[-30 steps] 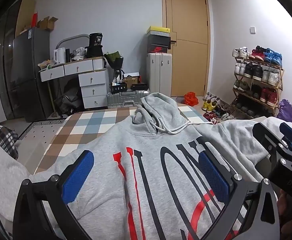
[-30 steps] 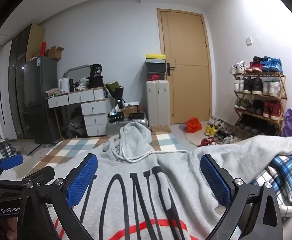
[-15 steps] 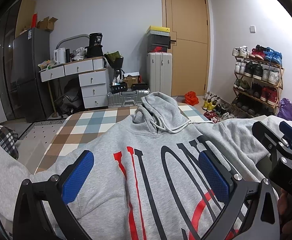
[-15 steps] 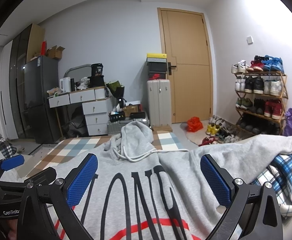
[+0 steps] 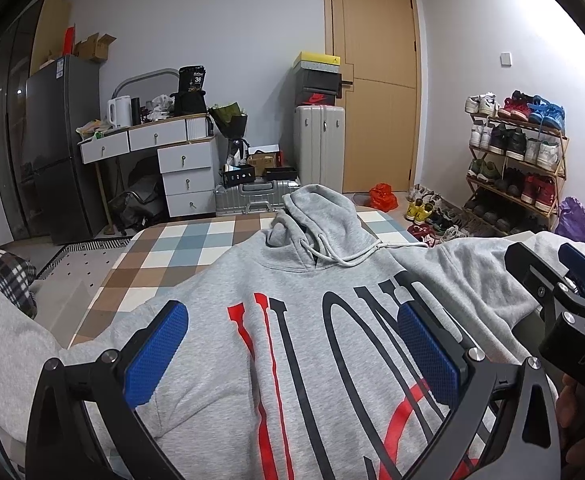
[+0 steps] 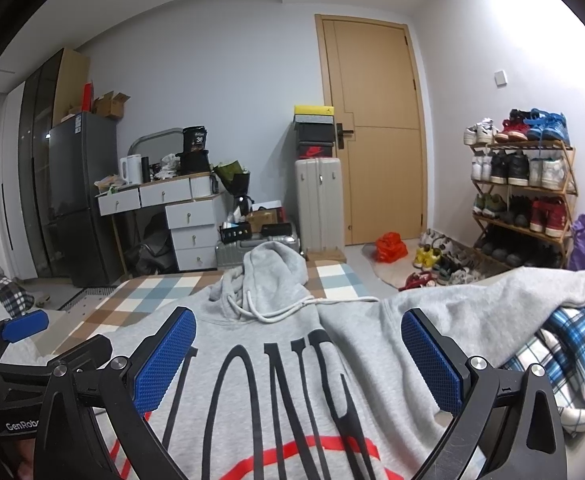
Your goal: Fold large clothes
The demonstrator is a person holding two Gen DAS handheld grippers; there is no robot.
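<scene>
A grey hoodie (image 5: pixel 316 320) with big black and red letters lies face up on the checked bed cover (image 5: pixel 180 244), hood (image 5: pixel 316 216) pointing away from me and sleeves spread to both sides. My left gripper (image 5: pixel 292 344) hovers open over its chest with nothing between the blue pads. In the right wrist view the same hoodie (image 6: pixel 276 352) fills the foreground, its right sleeve (image 6: pixel 492 304) running over a blue plaid cloth (image 6: pixel 572 344). Above the chest print, my right gripper (image 6: pixel 298 348) is open too. Each gripper shows in the other's view.
Beyond the bed stand a white drawer desk (image 5: pixel 172 160), a dark fridge (image 5: pixel 60 144), a pale suitcase (image 5: pixel 320 144) with stacked boxes, a wooden door (image 5: pixel 376 80) and a shoe rack (image 5: pixel 516 160). Shoes and an orange bag (image 5: pixel 382 196) lie on the floor. A dark plaid cloth (image 5: pixel 0 268) sits at left.
Both grippers have lifted or tilted up slightly, so the room sits a little lower in both views. The hoodie has not moved and both grippers stay open.
</scene>
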